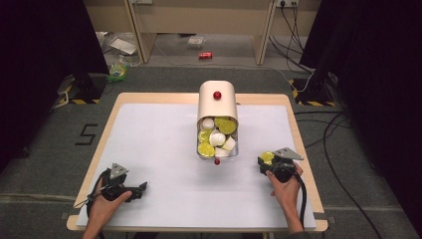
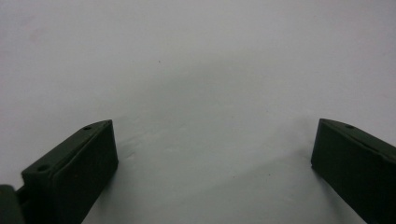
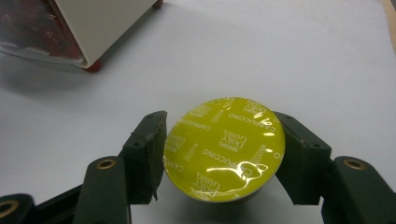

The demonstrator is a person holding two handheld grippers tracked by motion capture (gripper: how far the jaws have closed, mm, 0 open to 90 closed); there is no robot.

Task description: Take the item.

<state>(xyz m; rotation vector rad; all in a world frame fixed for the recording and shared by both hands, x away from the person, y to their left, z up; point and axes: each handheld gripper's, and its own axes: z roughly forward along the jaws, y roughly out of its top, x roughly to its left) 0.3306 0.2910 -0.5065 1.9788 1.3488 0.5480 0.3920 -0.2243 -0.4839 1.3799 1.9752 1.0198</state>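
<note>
A cream container (image 1: 217,102) with a red knob lies in the middle of the table, its clear drawer (image 1: 217,138) pulled out and full of several yellow-lidded and white coffee capsules. My right gripper (image 1: 268,160) sits at the table's right side, shut on a yellow-lidded capsule (image 3: 224,147) printed "Dolce Gusto Cappuccino"; its jaws press the capsule's sides. The container's corner (image 3: 100,28) with a red foot lies ahead at upper left in the right gripper view. My left gripper (image 1: 139,189) rests at the table's front left, open, with bare white tabletop (image 2: 201,93) between its fingers (image 2: 79,172).
The white mat (image 1: 154,149) covers a wood-edged table (image 1: 298,134). Cables (image 1: 333,149) trail over the grey floor at the right. A red can (image 1: 205,55) and clutter lie on the floor beyond the table, by a wooden bench.
</note>
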